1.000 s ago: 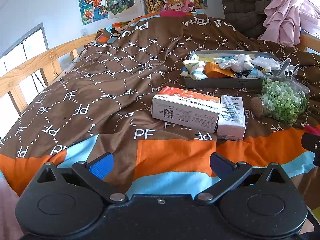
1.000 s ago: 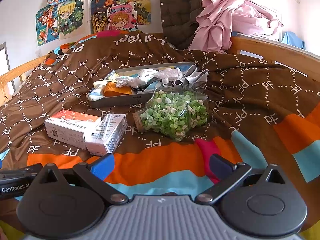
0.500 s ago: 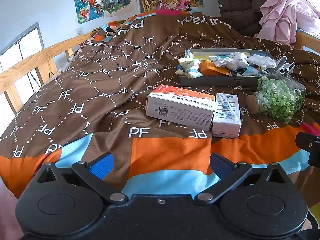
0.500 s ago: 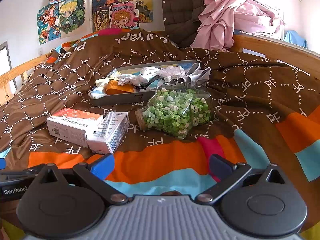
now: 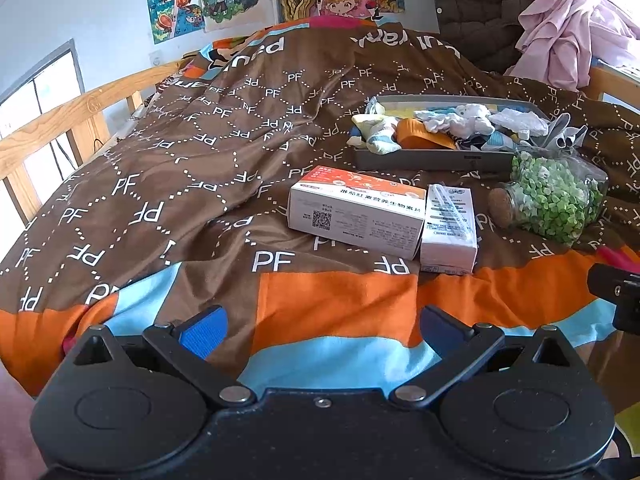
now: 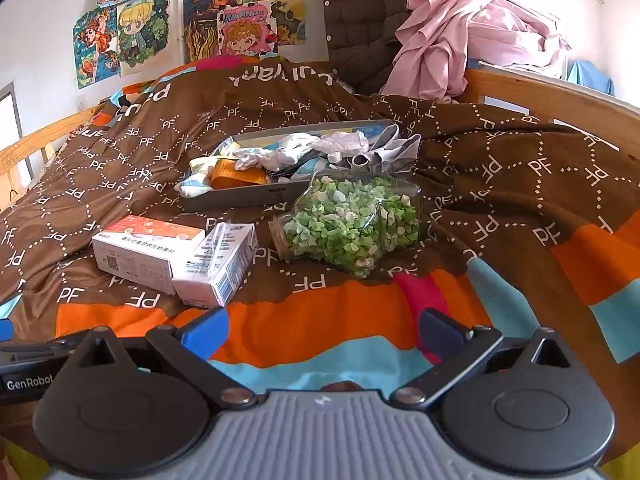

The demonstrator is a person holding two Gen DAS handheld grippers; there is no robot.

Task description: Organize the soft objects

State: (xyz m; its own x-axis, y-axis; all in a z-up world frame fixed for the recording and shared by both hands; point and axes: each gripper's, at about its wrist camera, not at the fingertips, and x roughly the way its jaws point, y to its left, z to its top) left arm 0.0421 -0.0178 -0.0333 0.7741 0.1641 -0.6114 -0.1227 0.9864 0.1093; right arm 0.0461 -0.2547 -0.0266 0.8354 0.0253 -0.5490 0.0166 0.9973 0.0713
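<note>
On a bed spread with a brown, orange and blue quilt [image 5: 168, 184], a grey tray [image 5: 432, 158] heaped with socks and small cloths [image 5: 456, 120] sits well back from two handheld tools, some pieces drooping over its left end and far right corner. Just in front of the tray lie a long white-and-orange carton [image 5: 356, 212], a smaller white carton [image 5: 450, 228] touching its right end, and a corked glass jar of green bits [image 6: 348, 228] tipped on its side. Both the left gripper [image 5: 320, 320] and the right gripper [image 6: 322, 322] hang low over the quilt's near edge, level and aimed forward at the tray, their fingers spread wide with nothing between them. Whether the soft pieces are already sorted or await sorting cannot be judged from this scene. Any reach toward the tray would do well to pass over the cartons and jar rather than nudge them, and to pinch cloth at a bunched fold, since loose fabric slips from a shallow grip. Posters [image 6: 240, 28] and a pink garment [image 6: 460, 40] fill the background.
</note>
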